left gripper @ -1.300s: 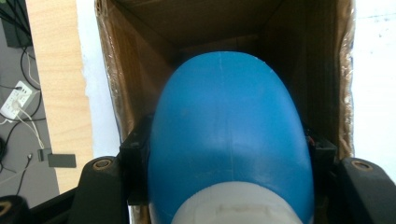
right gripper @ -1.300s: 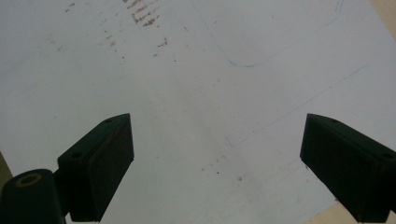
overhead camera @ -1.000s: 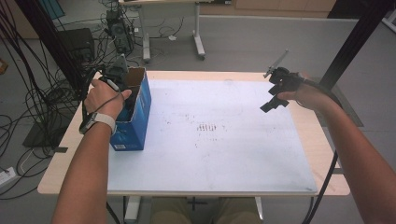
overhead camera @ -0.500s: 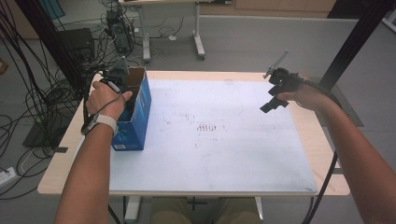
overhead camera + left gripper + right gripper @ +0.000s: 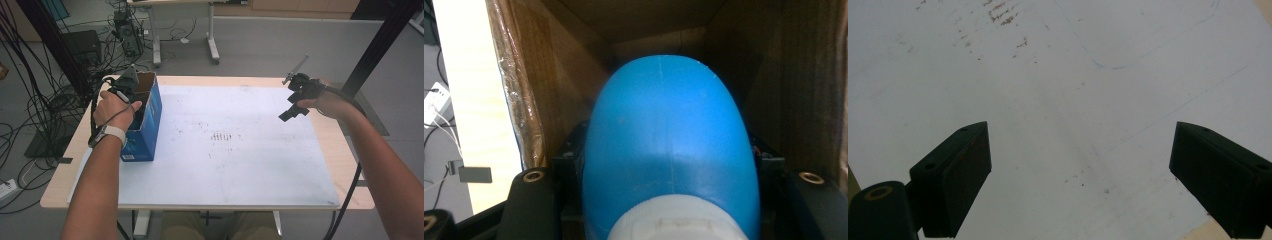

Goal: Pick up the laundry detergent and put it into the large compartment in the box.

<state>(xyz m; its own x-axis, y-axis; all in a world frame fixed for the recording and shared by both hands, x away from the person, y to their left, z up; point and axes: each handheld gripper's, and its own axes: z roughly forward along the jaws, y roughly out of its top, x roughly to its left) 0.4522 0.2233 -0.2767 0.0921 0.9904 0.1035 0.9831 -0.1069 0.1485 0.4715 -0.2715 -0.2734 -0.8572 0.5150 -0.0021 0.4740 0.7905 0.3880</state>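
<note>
One blue box [image 5: 145,120] stands at the left of the desk [image 5: 320,200] — one blue rounded object [image 5: 669,150] sits inside it, long axis pointing into the box, clamped between the left gripper [image 5: 125,85] jaws. The right gripper [image 5: 295,102] hovers upper right — jaws wide.

The box [image 5: 145,120] stands on the table's [image 5: 240,165] left side.

My arms are bare to the elbow, no sleeves. A white strap [image 5: 111,134] rings my left wrist, nearest the box [image 5: 145,120]. My left gripper [image 5: 125,85] is black with a grey three-cornered plate and a black cable. My right gripper [image 5: 292,107] is black too, a thin grey rod on top; its jaws are flat black blocks, with brass-ringed screw holes.
</note>
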